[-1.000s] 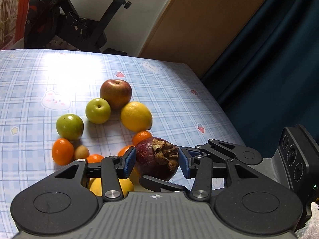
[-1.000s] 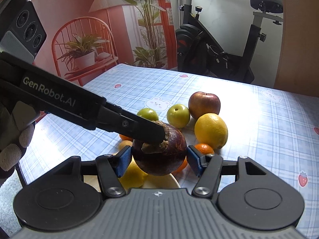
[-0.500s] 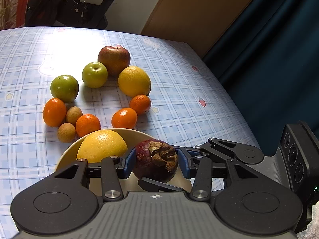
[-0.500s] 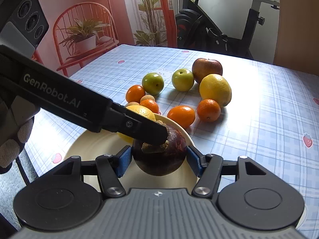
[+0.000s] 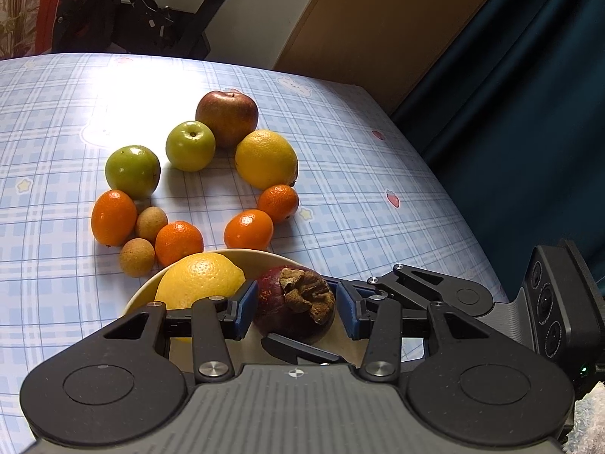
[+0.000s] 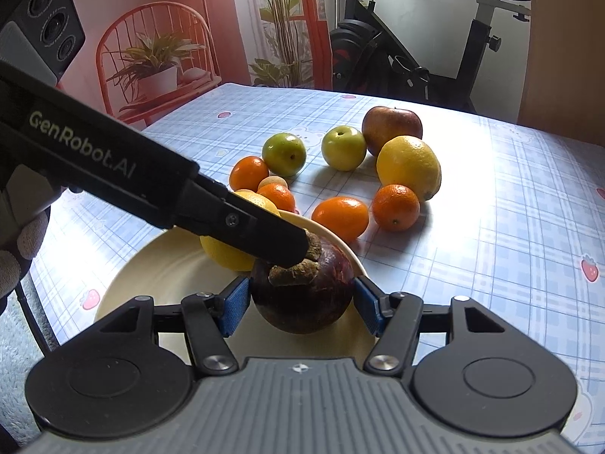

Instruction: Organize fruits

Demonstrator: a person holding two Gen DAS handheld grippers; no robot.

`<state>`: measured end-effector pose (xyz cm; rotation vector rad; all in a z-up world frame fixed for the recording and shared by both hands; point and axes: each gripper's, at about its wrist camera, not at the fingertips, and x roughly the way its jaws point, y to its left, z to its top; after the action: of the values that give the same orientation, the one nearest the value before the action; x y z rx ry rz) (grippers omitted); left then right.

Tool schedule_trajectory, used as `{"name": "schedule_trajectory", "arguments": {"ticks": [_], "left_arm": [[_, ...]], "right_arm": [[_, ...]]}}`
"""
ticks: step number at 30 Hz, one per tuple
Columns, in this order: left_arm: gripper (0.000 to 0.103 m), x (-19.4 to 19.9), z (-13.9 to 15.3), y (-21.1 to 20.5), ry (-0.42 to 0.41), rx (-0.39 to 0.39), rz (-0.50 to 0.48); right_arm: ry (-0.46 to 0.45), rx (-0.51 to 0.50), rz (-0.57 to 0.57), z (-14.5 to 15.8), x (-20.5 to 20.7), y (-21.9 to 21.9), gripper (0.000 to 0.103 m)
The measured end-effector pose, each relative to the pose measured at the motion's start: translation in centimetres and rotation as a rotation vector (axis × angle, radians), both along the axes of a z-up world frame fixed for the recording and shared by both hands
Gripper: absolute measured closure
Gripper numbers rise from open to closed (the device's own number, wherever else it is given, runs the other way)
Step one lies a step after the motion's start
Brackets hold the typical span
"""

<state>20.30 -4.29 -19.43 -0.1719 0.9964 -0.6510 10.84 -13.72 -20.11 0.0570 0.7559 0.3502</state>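
Note:
A dark purple mangosteen is over a cream bowl, next to a yellow citrus lying in the bowl. My left gripper has its blue pads on both sides of the mangosteen, with a small gap on the right. My right gripper is shut on the mangosteen from another side. A left gripper finger crosses the right wrist view and lies against the mangosteen's dry cap.
Behind the bowl on the blue checked tablecloth lie a red apple, two green apples, a lemon, several small oranges and two longans. The table edge drops off at right.
Both grippers with the mangosteen have moved back and down over the bowl; the loose fruit now lies farther ahead. The left pads have parted slightly from the mangosteen.

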Motion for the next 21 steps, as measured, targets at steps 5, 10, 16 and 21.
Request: {"name": "schedule_trajectory", "arguments": {"ticks": [5,10,16,21], "left_arm": [[0.056,-0.1,0.7,0.3,-0.027,0.001,0.017],[0.055,-0.3,2.4,1.3,-0.083,-0.007,0.056],[0.055,-0.2,4.2,3.7,-0.116,-0.006,0.166],[0.055,-0.3,5.0,5.8,-0.172,0.046,0.264]], "right_arm": [[-0.001,-0.014,-0.006,0.1,0.3,0.3,0.04],[0.003,-0.015,-0.01,0.5,0.3,0.2,0.039],[-0.05,0.023,-0.034,2.2,-0.1,-0.7,0.032],[-0.081,0.048,-0.047,3.5,-0.2,-1.5,0.032]]}}
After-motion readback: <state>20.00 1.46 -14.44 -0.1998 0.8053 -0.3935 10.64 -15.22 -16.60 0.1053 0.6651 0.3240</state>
